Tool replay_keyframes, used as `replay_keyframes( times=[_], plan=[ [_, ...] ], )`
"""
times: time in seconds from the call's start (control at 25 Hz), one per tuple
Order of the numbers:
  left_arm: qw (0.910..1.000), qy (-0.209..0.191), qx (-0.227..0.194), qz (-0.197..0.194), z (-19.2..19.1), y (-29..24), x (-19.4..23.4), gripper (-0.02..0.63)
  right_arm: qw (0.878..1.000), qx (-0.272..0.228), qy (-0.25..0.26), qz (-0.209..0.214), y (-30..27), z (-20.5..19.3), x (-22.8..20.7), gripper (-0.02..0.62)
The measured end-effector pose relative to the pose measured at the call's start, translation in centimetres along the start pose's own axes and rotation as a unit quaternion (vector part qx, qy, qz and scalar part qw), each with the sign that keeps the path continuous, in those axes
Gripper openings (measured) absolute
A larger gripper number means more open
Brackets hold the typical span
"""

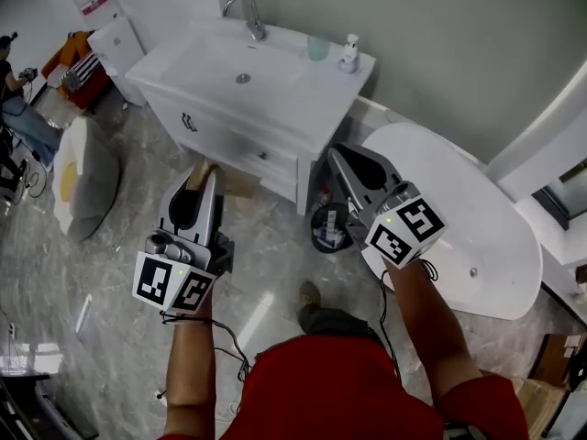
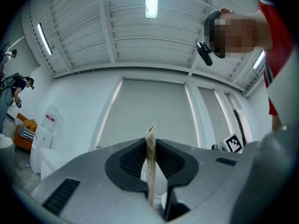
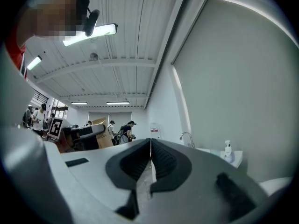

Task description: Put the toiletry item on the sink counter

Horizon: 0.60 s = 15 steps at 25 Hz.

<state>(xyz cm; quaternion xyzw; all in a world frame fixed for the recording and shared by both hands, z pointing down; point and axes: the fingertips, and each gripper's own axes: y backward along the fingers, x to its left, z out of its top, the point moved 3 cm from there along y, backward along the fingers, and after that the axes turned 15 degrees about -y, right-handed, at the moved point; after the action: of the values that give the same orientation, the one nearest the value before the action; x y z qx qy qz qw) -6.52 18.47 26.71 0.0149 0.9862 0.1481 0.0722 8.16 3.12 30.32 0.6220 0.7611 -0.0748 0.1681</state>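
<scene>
A flat tan cardboard box, the toiletry item, is clamped edge-on in my left gripper, which is shut on it over the floor in front of the vanity. In the left gripper view the box stands as a thin tan strip between the dark pads. The white sink counter lies ahead of both grippers. My right gripper is shut with nothing in it; its pads meet along a line. The right gripper view also shows the left gripper with the box.
On the counter stand a faucet, a green cup and a soap dispenser. A white bathtub is at the right, a small bin beside the vanity, a water dispenser and a cushion at the left.
</scene>
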Motion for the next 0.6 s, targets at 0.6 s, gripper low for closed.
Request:
replay_keyframes(
  times=[0.6],
  plan=[
    [0.9998, -0.007, 0.006, 0.019, -3.1, -11.2, 4.0, 0.067, 1.0, 0.0, -0.012, 0.023, -7.6, 3.0, -9.7, 0.029]
  ],
)
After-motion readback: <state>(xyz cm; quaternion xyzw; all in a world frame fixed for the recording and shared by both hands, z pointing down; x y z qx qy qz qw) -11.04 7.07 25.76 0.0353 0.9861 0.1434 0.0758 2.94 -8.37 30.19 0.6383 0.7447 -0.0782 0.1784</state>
